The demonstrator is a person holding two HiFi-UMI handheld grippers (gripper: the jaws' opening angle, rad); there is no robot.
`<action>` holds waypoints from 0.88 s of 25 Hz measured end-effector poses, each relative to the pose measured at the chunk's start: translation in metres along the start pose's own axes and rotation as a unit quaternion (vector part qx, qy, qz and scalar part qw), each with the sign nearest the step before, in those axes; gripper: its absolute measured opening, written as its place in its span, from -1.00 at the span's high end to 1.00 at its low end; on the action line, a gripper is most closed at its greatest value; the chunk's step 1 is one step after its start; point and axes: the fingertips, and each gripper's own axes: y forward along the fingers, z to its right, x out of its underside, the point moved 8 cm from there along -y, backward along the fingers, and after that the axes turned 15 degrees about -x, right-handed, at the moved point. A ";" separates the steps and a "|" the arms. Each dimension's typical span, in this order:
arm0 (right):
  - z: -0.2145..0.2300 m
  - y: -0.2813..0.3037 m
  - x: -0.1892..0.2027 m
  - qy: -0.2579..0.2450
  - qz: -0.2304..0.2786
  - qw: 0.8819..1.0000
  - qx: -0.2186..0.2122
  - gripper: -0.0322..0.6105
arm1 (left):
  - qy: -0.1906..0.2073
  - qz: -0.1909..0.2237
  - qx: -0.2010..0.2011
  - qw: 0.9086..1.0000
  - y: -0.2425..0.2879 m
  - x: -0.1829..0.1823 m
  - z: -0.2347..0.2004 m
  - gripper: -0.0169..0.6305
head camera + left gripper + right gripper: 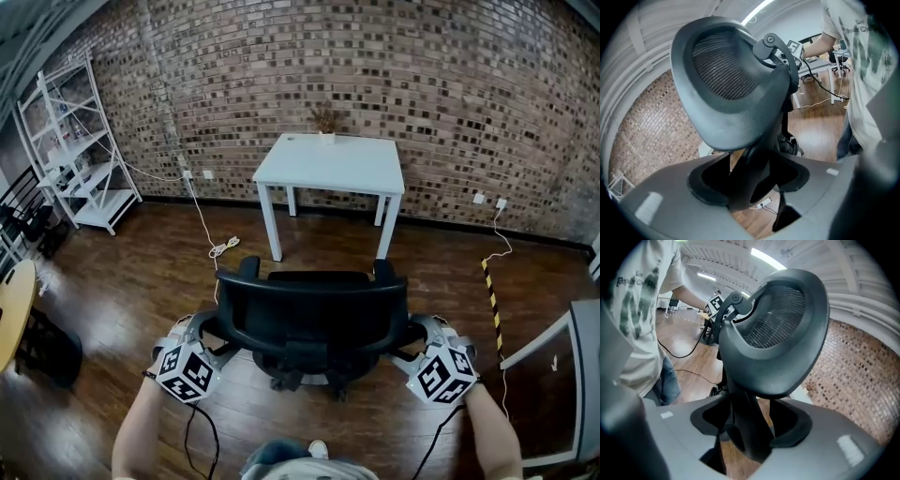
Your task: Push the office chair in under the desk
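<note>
The black office chair (pixel 309 314) stands on the wood floor with its back towards me, a short way in front of the white desk (pixel 330 161). My left gripper (pixel 217 330) is at the left edge of the backrest and my right gripper (pixel 405 339) at the right edge. In the left gripper view the mesh backrest (pixel 726 93) fills the frame, and its dark side frame sits between the jaws of the left gripper (pixel 750 187), which close on it. The right gripper view mirrors this: the backrest (pixel 773 338) has its frame clamped in the right gripper (pixel 750 427).
A small plant (pixel 326 120) stands on the desk by the brick wall. A white shelf unit (pixel 80 141) is at the far left, and a round wooden table (pixel 14 309) nearer. A power strip with cable (pixel 223 247) lies left of the desk; striped floor tape (pixel 491 295) runs at the right.
</note>
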 end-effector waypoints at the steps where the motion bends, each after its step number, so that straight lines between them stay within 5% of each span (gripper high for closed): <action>1: 0.001 0.001 0.001 -0.003 0.002 1.000 0.003 0.08 | -0.001 -0.002 0.001 1.000 0.001 0.000 0.000 0.06; 22: 0.079 0.035 0.012 0.019 -0.006 1.000 0.014 0.08 | -0.012 -0.026 0.015 0.999 0.082 -0.005 -0.047 0.04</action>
